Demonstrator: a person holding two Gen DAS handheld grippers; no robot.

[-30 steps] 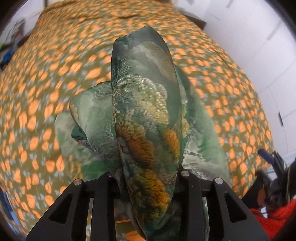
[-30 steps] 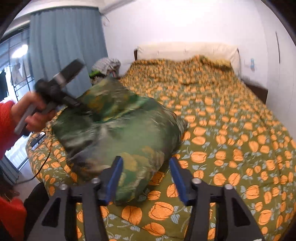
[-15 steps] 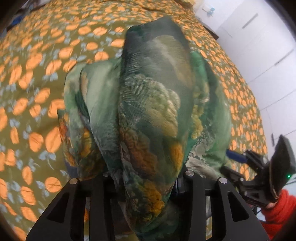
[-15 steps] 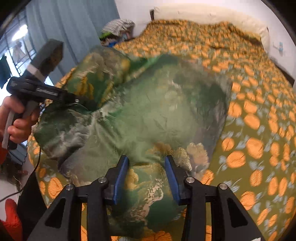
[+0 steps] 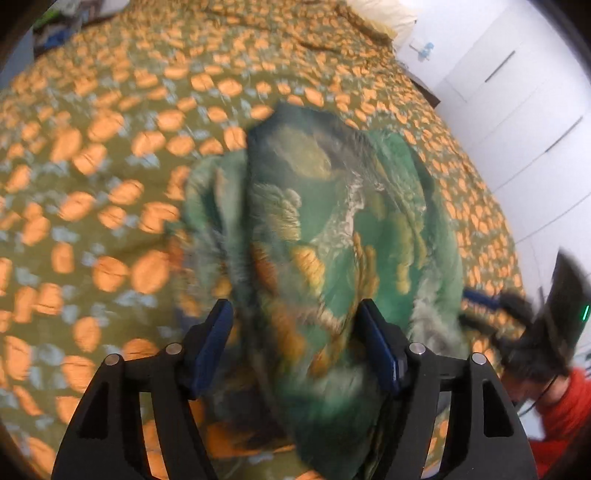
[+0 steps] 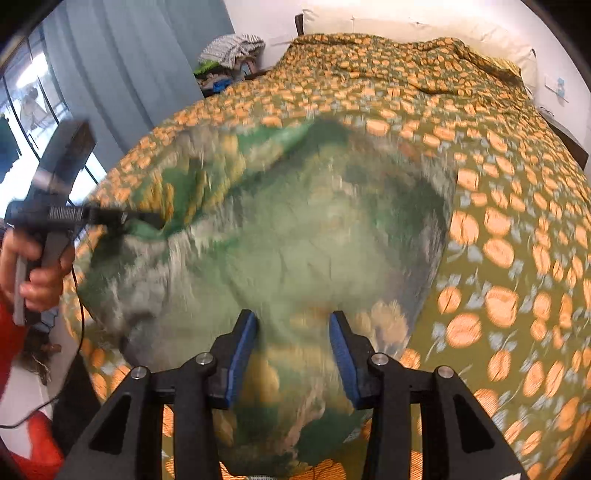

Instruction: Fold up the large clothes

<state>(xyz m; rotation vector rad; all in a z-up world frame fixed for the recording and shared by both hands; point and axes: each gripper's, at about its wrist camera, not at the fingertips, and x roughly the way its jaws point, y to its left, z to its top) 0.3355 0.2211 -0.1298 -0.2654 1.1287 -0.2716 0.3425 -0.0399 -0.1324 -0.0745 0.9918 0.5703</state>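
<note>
A large green garment with gold and orange print [image 5: 332, 229] lies bunched on the bed near its foot; it also shows in the right wrist view [image 6: 295, 240]. My left gripper [image 5: 295, 332] has its jaws spread wide with a fold of the garment lying between them. My right gripper [image 6: 293, 332] is open too, with the cloth's near edge between its blue pads [image 6: 242, 350]. The left gripper also appears in the right wrist view [image 6: 110, 218], at the garment's left edge. Both views are motion-blurred.
The bed has an olive cover with orange flowers [image 6: 498, 240] and pillows [image 6: 406, 26] at the head. Grey curtains [image 6: 129, 74] and a chair with piled clothes [image 6: 232, 48] stand left of the bed. White wardrobe doors [image 5: 517, 92] are on the other side.
My left gripper has opened and let go of the fold it held up; the garment has dropped onto the bed. My right gripper has opened slightly wider over the cloth's edge.
</note>
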